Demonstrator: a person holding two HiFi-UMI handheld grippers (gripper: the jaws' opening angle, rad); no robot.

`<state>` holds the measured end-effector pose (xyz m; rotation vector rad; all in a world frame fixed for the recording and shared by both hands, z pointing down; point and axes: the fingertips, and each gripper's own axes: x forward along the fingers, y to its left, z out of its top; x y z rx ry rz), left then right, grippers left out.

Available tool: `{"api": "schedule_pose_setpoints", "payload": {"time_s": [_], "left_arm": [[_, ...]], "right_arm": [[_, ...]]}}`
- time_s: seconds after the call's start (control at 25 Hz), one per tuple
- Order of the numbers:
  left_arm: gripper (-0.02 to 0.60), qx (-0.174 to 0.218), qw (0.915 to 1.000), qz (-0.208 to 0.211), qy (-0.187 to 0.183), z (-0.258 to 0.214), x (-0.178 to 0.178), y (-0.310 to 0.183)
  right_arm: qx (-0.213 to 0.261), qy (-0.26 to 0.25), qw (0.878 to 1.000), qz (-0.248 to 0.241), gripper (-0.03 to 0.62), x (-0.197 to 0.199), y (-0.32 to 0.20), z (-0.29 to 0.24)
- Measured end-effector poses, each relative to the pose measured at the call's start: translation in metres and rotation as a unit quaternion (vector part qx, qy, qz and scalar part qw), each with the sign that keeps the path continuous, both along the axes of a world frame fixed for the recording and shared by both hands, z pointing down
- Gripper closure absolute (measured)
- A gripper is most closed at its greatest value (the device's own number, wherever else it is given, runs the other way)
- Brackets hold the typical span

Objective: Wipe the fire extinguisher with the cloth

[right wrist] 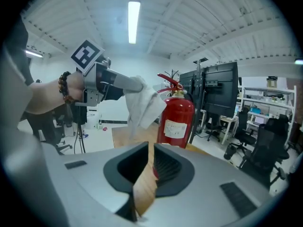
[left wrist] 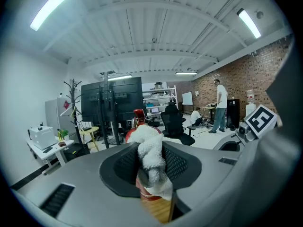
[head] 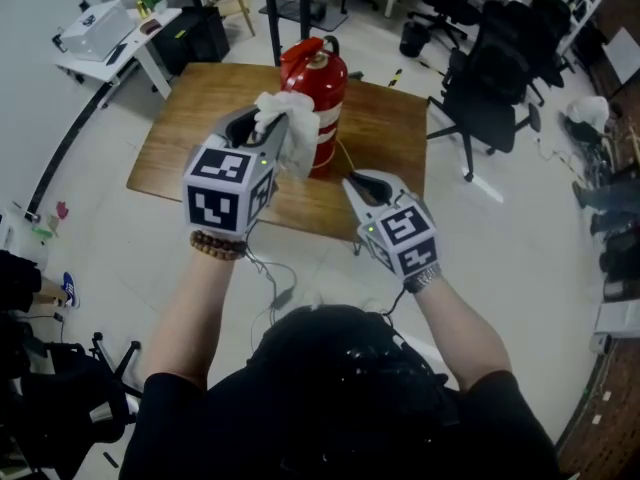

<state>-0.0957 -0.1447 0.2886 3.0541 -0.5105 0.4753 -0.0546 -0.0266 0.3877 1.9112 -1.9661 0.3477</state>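
A red fire extinguisher (head: 328,76) stands upright near the back middle of the wooden table (head: 185,118). My left gripper (head: 272,130) is shut on a bunched white cloth (head: 292,126), held up against the extinguisher's left side, just below its top. In the left gripper view the cloth (left wrist: 150,155) fills the jaws and hides most of the red cylinder (left wrist: 147,195). My right gripper (head: 352,182) hovers over the table's front edge, right of the extinguisher, jaws shut with nothing between them. The right gripper view shows the extinguisher (right wrist: 177,119) ahead, with the cloth (right wrist: 142,105) hanging beside it.
Black office chairs (head: 490,88) crowd the floor right of the table. A white desk (head: 110,38) and a black box (head: 195,33) stand at the back left. A thin cable (head: 270,278) hangs from the table's front. A person (left wrist: 220,105) stands far off.
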Motion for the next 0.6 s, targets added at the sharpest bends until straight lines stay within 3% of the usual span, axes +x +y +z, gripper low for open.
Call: {"api": "schedule_pose_setpoints", "payload": {"time_s": [0.28,0.6], "left_arm": [[0.472,-0.003,0.9976,-0.067,-0.019,0.013,0.026,-0.017],[0.472,0.014,0.9857,-0.162,-0.045,0.027,0.038,-0.028]], "right_arm": [[-0.011,-0.007,0.997,-0.081,0.546,0.025,-0.027,0.012],[-0.022,-0.014,0.986,-0.163,0.546,0.055,-0.038,0.022]]}}
